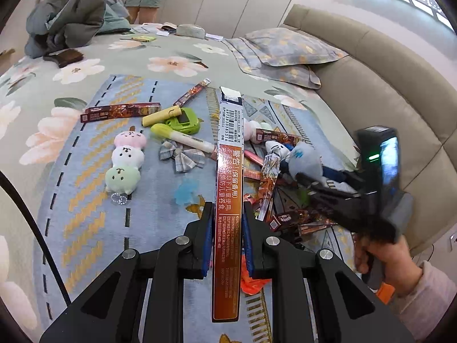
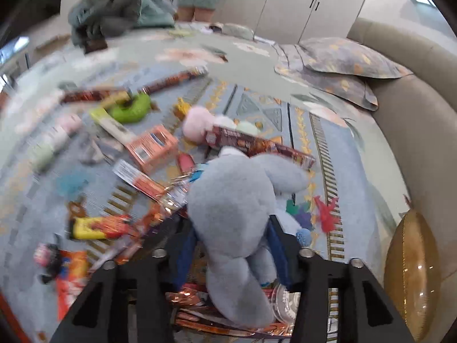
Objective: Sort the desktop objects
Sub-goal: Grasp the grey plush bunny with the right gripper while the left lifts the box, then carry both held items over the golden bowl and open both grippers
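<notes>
**Box pinched, plush squeezed: both light, neither fragile**

Left gripper (image 1: pixel 227 208): jaws narrow, clamped flat on the long sides of a slim box (image 1: pixel 228 171). Held near its lower third, with most of the length running ahead past the tips. Probably light, hollow card, stiff lengthwise yet easy to crush across the faces. Glossy too, so liable to slip or swing about the pinch. Better taken nearer the middle, with modest pressure.

Right gripper (image 2: pixel 230 223): jaws fairly wide, closed around a grey plush (image 2: pixel 234 200). Body bulging forward between and above the tips, a limb trailing back beneath. Soft, light and springy by the look of it. No harm from squeezing, but apt to flop. Best gripped at the thickest part of the body, as now.

Just right of the left jaws, on the mat (image 1: pixel 85 200): a heap of similar boxes (image 1: pixel 285 220).

Ahead and left of the left jaws:
- a three-ball plush (image 1: pixel 125 163), soft like the grey one
- a checked bow (image 1: pixel 182 157), limp and flat, likely hard to pinch except at the knot
- a highlighter (image 1: pixel 182 137), round and smooth, prone to roll, best taken across the barrel

Farther ahead: a green gadget (image 1: pixel 185 120) and two more boxes (image 1: pixel 120 111). Beyond, a pillow (image 1: pixel 285 48).
</notes>
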Motion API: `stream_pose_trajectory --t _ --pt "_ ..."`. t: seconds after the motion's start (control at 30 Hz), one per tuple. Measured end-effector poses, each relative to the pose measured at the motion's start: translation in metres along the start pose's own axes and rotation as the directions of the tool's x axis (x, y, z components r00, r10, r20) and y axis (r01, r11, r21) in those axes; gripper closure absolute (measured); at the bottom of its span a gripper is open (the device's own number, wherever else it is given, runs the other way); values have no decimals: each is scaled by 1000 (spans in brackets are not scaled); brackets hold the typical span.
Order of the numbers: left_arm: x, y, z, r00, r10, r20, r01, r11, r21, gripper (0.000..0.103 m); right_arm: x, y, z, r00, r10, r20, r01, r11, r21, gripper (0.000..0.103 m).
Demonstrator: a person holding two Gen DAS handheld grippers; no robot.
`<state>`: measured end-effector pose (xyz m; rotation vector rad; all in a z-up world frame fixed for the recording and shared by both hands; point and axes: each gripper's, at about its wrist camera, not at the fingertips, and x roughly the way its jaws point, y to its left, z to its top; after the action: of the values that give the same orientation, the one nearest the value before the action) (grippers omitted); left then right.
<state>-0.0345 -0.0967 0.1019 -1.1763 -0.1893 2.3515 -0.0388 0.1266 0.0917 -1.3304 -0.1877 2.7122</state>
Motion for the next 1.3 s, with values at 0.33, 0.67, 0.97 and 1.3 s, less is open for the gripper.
stream_pose_trajectory --t 0.33,0.67,0.97,1.3 --pt "-4 -15 -3 999 -38 -21 39 999 27 88 -133 -91 -29 931 290 221 -352 874 334 59" --pt "12 -137 24 936 -340 -87 346 935 73 88 -234 -231 -90 946 -111 305 -74 841 536 58" --pt "99 -295 44 836 -506 -212 539 831 141 88 -191 -346 -156 935 -15 354 -300 498 814 58" --pt "189 -368 40 787 -518 -334 561 826 42 67 -165 -363 -165 960 -150 237 -119 547 829 51"
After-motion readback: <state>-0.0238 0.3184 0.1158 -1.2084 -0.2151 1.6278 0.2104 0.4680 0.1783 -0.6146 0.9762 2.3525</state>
